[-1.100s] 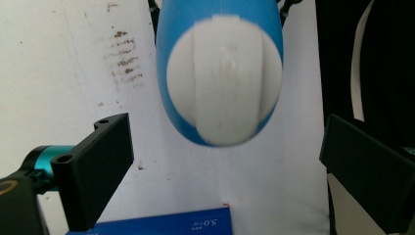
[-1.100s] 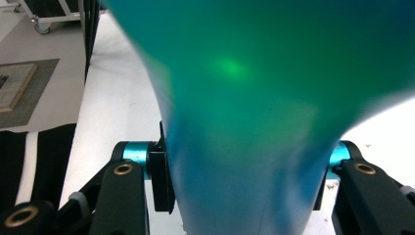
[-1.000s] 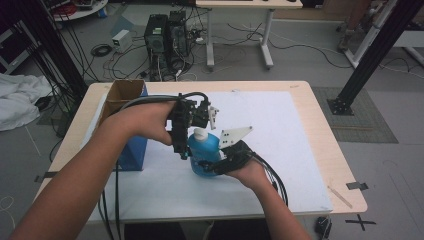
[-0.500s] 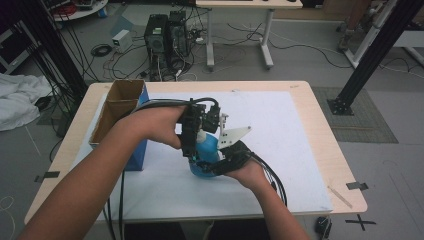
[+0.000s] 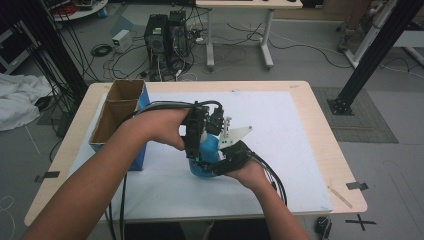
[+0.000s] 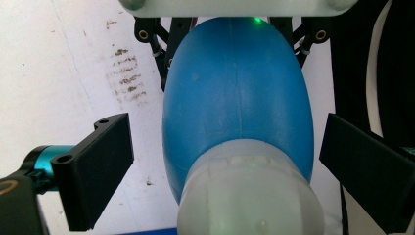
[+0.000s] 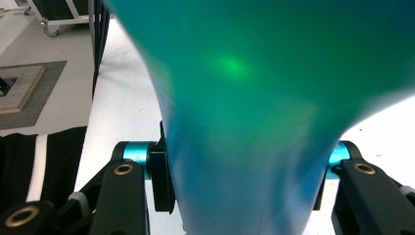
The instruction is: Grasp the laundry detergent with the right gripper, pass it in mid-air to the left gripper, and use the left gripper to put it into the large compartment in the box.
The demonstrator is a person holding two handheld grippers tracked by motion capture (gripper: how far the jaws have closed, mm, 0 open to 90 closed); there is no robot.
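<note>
With the right hand-held gripper clamping the blue rubber squeeze bulb and the left hand-held gripper's jaws standing open beside its translucent cap, the smooth bulb is risking slipping free.

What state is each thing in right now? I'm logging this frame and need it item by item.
Blue bottle: upright on the white mat, gripped low down, whitish cap on.
Right gripper: shut on the blue bottle.
Left gripper: open, a jaw on either side of the cap, not touching it.
Cardboard box: open at the top; contents can't be made out.
</note>
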